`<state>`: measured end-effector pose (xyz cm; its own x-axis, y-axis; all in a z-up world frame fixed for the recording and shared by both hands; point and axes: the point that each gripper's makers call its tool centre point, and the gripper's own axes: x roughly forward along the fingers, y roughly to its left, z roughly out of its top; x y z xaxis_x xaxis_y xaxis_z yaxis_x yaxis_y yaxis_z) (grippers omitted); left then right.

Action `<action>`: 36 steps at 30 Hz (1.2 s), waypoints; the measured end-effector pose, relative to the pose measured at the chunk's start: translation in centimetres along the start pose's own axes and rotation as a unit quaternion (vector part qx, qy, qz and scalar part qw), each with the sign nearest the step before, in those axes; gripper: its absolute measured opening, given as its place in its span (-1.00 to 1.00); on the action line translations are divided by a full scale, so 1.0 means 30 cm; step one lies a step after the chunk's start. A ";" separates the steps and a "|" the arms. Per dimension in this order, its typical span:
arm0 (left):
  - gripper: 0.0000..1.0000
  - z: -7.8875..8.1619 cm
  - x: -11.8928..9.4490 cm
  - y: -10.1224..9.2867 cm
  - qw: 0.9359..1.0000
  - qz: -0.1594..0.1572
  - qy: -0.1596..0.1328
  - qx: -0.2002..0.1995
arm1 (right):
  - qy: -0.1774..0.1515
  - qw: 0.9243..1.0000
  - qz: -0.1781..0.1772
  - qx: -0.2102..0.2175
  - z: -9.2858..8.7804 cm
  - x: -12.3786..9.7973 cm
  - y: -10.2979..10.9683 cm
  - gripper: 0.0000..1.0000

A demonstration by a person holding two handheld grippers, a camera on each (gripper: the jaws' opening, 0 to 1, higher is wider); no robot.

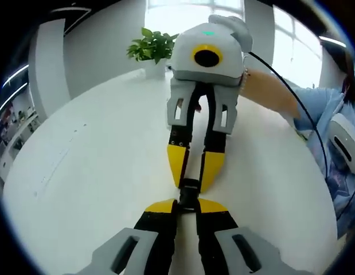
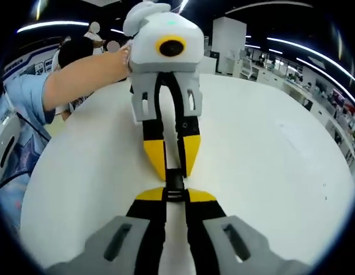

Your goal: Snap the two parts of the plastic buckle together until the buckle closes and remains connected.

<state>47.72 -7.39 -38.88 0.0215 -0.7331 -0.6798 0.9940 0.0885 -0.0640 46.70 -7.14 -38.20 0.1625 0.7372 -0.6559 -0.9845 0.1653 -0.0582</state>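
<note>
Your left gripper [image 1: 187, 201] clamped on buckle [image 1: 188, 190], right gripper [image 1: 192, 182] nose-to-nose, pinching its far end, over white table [image 1: 97, 172], plant [image 1: 152, 46] behind.

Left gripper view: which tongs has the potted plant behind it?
The right tongs, entering from the top; the left tongs rise from the bottom, both gripping the buckle.

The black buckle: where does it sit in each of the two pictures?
Left gripper view: the buckle is low in the centre, between the tips of both grippers.
Right gripper view: the buckle is just below centre, again between the tips.
Shared landmark: the white table beneath it.
</note>
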 end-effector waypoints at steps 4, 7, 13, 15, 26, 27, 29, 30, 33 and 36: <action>-0.77 -0.004 0.024 0.043 1.000 0.004 0.014 -0.006 | 0.005 1.000 -0.003 0.002 0.001 0.008 -0.036 -0.78; -0.77 -0.010 0.032 0.056 1.000 0.006 0.018 -0.005 | 0.010 1.000 -0.002 0.002 -0.003 0.012 -0.055 -0.78; -0.77 -0.022 0.027 0.075 1.000 0.006 -0.001 -0.018 | 0.009 1.000 0.006 0.000 0.006 0.023 -0.060 -0.77; -0.77 -0.024 0.023 0.070 1.000 0.004 -0.004 -0.016 | 0.005 1.000 0.013 -0.004 0.009 0.026 -0.051 -0.78; -0.77 -0.021 0.032 0.074 1.000 0.016 -0.002 -0.024 | 0.005 1.000 0.011 -0.008 0.011 0.038 -0.057 -0.77; -0.77 -0.021 0.033 0.073 0.999 0.018 -0.003 -0.026 | 0.004 1.000 0.007 -0.005 0.010 0.038 -0.062 -0.77; -0.77 -0.019 0.036 0.072 0.999 0.022 -0.007 -0.030 | 0.001 1.000 0.006 -0.004 0.006 0.037 -0.067 -0.77; -0.77 -0.017 0.042 0.070 0.999 0.021 -0.008 -0.032 | 0.001 1.000 0.006 -0.003 0.006 0.037 -0.069 -0.77; -0.77 -0.009 0.029 0.069 0.999 0.023 -0.013 -0.033 | -0.002 1.000 0.009 -0.004 0.005 0.037 -0.074 -0.77; -0.77 -0.002 0.028 0.069 0.999 0.021 -0.018 -0.039 | -0.007 1.000 0.013 -0.003 0.005 0.036 -0.078 -0.77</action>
<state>49.79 -7.77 -39.62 0.0679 -0.7509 -0.6569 0.9809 0.1705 -0.0935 49.20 -6.64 -38.66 0.1380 0.7500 -0.6468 -0.9888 0.1417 -0.0466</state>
